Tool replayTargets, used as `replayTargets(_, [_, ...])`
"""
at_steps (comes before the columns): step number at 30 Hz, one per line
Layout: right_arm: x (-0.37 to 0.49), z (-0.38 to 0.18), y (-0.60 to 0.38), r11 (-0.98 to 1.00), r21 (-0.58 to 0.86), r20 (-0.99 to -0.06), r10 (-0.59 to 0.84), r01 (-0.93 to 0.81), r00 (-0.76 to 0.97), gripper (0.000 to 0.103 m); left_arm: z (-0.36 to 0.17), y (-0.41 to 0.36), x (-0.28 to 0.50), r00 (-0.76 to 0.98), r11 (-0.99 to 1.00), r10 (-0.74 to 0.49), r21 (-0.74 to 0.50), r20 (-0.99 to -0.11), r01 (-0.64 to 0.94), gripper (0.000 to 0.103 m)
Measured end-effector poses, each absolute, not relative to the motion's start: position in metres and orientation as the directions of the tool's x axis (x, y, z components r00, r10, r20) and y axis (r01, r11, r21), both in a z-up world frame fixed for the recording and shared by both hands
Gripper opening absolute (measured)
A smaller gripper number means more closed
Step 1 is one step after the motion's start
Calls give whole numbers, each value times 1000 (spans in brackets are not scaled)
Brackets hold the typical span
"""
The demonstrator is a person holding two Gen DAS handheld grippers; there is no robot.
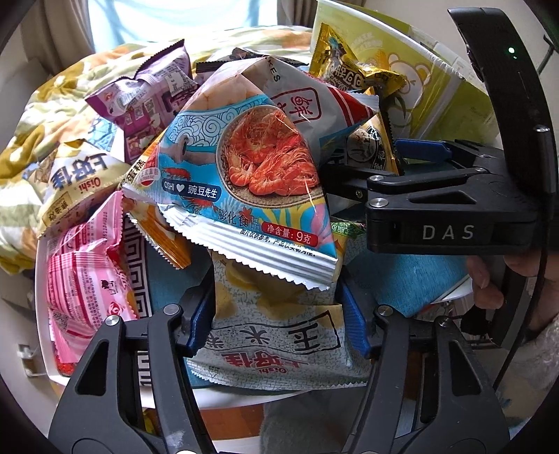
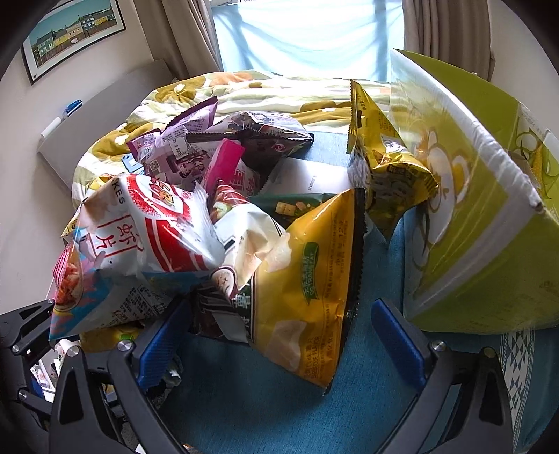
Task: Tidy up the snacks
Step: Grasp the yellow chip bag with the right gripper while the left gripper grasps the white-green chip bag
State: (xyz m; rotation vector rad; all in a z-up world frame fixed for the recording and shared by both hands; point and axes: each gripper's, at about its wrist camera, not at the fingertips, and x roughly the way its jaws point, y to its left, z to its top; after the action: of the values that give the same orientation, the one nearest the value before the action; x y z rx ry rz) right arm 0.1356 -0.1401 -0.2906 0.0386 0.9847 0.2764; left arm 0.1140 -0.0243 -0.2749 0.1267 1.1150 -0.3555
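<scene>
Two grippers are working the near edge of a snack heap: the left gripper is pinching a grey corn-chip packet beneath a shrimp packet, while the right gripper is gaping around a yellow packet.

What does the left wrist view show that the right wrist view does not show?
Only the left wrist view: the left tool shut on a grey speckled Oishi snack bag, a pink striped foil packet, and a person's hand.

Only the right wrist view: a framed picture of coloured houses and the open right tool around a yellow crisp bag.

Both: the red-and-white shrimp chip bag and the green paper carton.
</scene>
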Motion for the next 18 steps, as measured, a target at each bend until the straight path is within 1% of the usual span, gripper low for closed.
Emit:
replayTargets(3, [139, -293, -139, 963, 156, -817, 252, -222, 518, 99, -275, -22, 114, 386, 936, -221, -84, -896, 343, 58])
replayTargets(5, [141, -294, -139, 959, 166, -816, 264, -228, 515, 95, -274, -21, 114, 382, 935, -226, -90, -896, 343, 57])
replayTargets(8, [146, -298, -138, 952, 195, -818, 290, -236, 497, 82, -274, -17, 116, 379, 935, -231, -97, -896, 341, 56])
replayTargets(10, [146, -300, -138, 949, 207, -820, 301, -239, 487, 67, -273, -15, 116, 380, 936, -232, -98, -896, 339, 55])
replayTargets(11, [146, -300, -138, 948, 208, -820, 304, -242, 486, 64, -272, -15, 116, 382, 936, -232, -98, -895, 338, 55])
replayTargets(12, [145, -299, -138, 949, 203, -819, 300, -242, 488, 56, -270, -14, 115, 385, 936, -234, -100, -893, 337, 55])
replayTargets(13, [143, -298, -138, 950, 196, -820, 295, -243, 491, 51, -268, -14, 115, 388, 936, -238, -103, -890, 337, 55])
replayTargets(14, [141, -296, -139, 952, 190, -821, 287, -240, 493, 51, -266, -14, 113, 390, 935, -240, -104, -889, 340, 55])
replayTargets(16, [138, -293, -139, 957, 172, -824, 269, -233, 498, 46, -261, -16, 109, 395, 932, -242, -100, -886, 347, 54])
replayTargets(18, [132, -288, -140, 962, 163, -821, 256, -221, 510, 44, -254, -18, 104, 403, 931, -247, -101, -881, 352, 54])
